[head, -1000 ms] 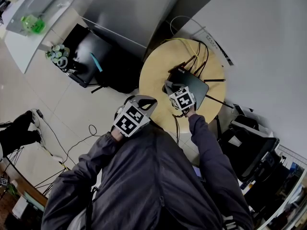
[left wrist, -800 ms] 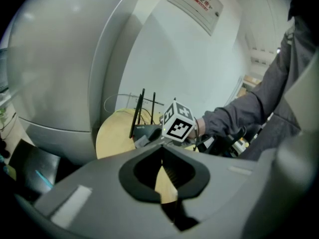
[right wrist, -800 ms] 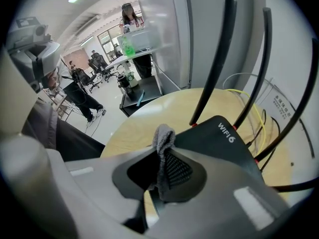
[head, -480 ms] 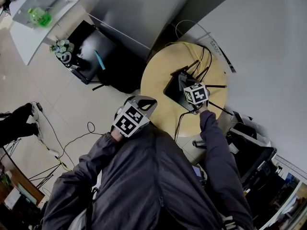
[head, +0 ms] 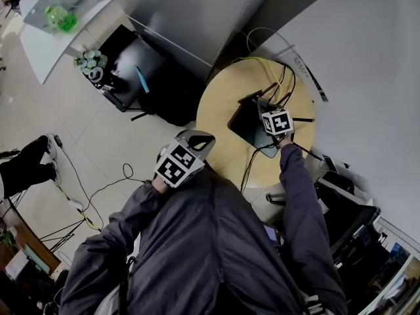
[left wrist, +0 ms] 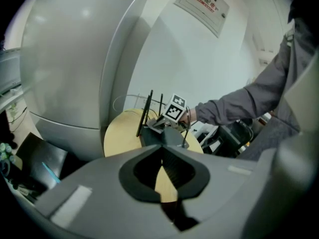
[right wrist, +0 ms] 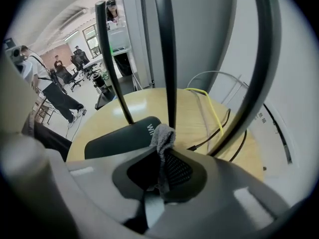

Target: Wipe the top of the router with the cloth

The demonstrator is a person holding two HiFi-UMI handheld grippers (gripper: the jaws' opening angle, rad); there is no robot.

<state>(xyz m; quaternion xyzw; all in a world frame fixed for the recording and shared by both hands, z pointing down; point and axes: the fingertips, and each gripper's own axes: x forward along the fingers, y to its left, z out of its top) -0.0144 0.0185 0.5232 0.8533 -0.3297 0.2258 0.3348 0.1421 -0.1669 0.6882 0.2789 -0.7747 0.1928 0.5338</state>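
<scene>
Right gripper, jaws clamped on the cloth, has swept from the router's near edge to its antenna end on the round table. One pass over the top looks about done. Left gripper is closed on nothing and idle off the table.

Office: swivel chairs, floor cables

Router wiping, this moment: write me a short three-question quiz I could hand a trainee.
1. True or false: the right gripper is shut on the grey cloth.
2. The router rests on: A) the round wooden table; B) the floor; C) a chair.
3. Which gripper is held off the table, near the person's body, with nothing between its jaws?
Key: 1 true; 2 A; 3 left gripper.
</scene>
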